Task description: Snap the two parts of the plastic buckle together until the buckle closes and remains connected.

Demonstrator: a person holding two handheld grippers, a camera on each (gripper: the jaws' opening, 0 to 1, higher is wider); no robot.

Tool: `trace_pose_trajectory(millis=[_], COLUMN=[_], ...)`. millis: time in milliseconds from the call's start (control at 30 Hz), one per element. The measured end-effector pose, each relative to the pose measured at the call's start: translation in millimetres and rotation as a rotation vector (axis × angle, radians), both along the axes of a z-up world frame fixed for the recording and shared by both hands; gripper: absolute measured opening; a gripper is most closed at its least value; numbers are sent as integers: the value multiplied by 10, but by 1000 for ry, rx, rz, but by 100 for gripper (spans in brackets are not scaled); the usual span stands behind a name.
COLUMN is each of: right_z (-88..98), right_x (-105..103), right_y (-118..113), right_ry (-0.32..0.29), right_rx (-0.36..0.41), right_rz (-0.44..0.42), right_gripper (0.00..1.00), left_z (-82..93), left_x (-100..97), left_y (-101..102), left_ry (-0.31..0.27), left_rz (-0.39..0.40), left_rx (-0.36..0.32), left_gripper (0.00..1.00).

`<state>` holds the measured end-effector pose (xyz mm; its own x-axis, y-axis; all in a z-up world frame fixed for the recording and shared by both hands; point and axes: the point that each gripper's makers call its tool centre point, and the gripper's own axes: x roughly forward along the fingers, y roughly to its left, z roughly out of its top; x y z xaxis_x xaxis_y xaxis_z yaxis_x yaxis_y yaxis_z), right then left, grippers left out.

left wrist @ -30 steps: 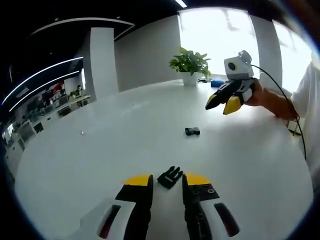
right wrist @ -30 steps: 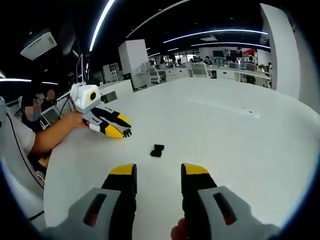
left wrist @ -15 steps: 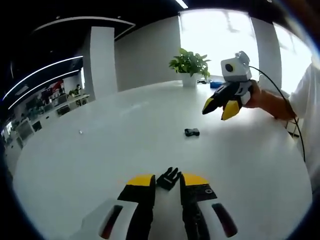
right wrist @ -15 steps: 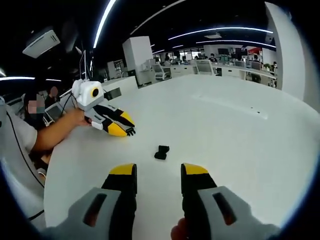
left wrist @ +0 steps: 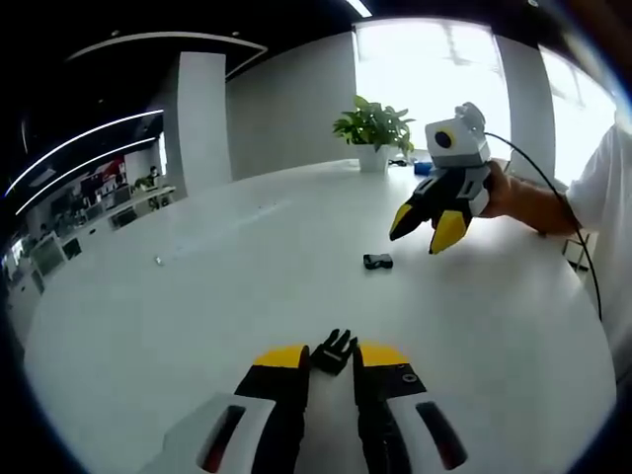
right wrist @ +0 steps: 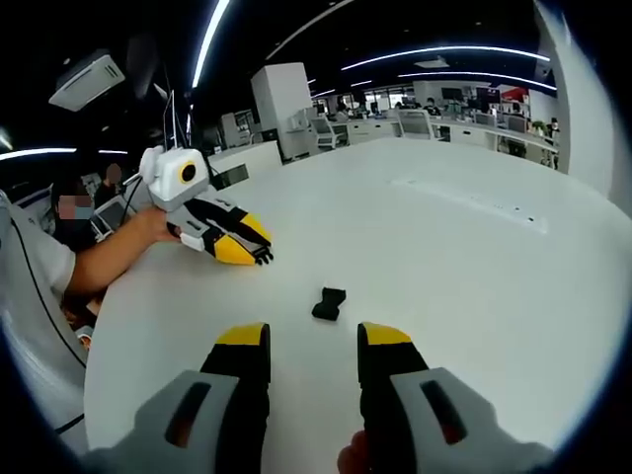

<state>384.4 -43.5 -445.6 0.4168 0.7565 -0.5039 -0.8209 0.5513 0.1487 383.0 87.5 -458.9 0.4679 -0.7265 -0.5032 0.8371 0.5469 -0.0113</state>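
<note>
**Two buckle halves apart on the white worktop, one between the left gripper's jaws**

In the left gripper view, the left gripper sits low over the white worktop, its yellow-tipped jaws close on either side of the pronged buckle half. The prongs stick out just past the jaw tips. Whether the jaws actually press on the piece cannot be told — they look nearly closed around it, with the piece at the tips.

Farther out on the worktop lies the other buckle half, a small dark socket piece, well apart from the pronged one and touching neither gripper. Above and to its right the right gripper hangs in the air with its jaws spread, held by a hand. A potted plant stands at the far edge.

In the right gripper view, the right gripper has its jaws parted with nothing between them. The socket half lies on the worktop just ahead of the jaw tips. To the left, the left gripper rests near the surface with the dark prongs showing at its tips — a forearm reaches in behind it.
</note>
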Motion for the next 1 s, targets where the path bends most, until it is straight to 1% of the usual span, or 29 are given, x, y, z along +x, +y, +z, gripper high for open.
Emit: trace_pose_trajectory(millis=[367, 633, 1000], right_z=[-41, -65, -65], right_x=[18, -19, -99], right_y=[77, 178, 261], right_ry=[2, 6, 12], right_rx=[-7, -10, -11], right_rz=[22, 48, 69], right_gripper=[34, 34, 34], left_z=[3, 6, 9], left_x=[-14, -17, 14], left_y=[-40, -94, -95], left_ry=[1, -4, -2], left_rz=[-11, -20, -25], left_rx=[0, 5, 3], left_gripper=[15, 15, 15])
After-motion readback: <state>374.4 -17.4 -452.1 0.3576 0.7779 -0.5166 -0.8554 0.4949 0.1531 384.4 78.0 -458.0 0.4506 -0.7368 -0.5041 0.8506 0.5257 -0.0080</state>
